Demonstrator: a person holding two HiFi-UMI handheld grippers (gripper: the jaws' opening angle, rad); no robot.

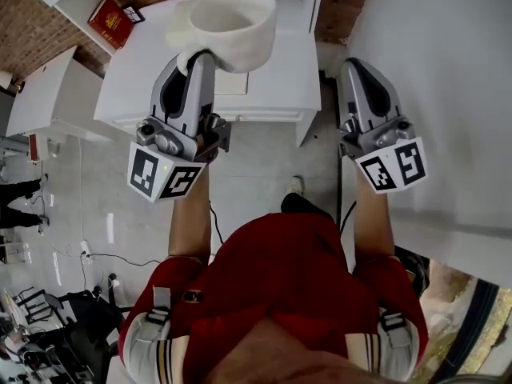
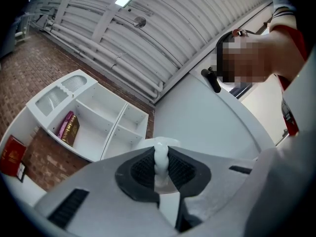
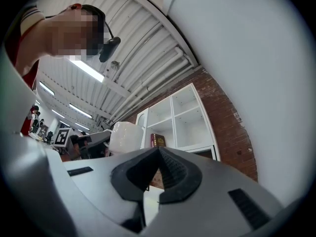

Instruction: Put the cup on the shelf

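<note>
A white cup (image 1: 232,21) hangs in the air in front of the white shelf unit (image 1: 276,86). My left gripper (image 1: 197,58) is shut on its handle (image 2: 161,154), which shows pinched between the dark pads in the left gripper view. The same cup (image 3: 123,137) appears in the right gripper view, left of the open shelf compartments (image 3: 183,113). My right gripper (image 1: 354,69) is held up at the right, jaws shut with nothing between them; its tip (image 3: 159,150) points toward the shelf. The shelf compartments (image 2: 106,125) are mostly empty.
A red book (image 1: 110,21) lies on the shelf's left side, and books (image 2: 69,127) stand in one compartment. A large white wall panel (image 1: 448,94) runs along the right. Brick wall (image 3: 232,127) backs the shelf. Cables lie on the floor (image 1: 104,254) at the left.
</note>
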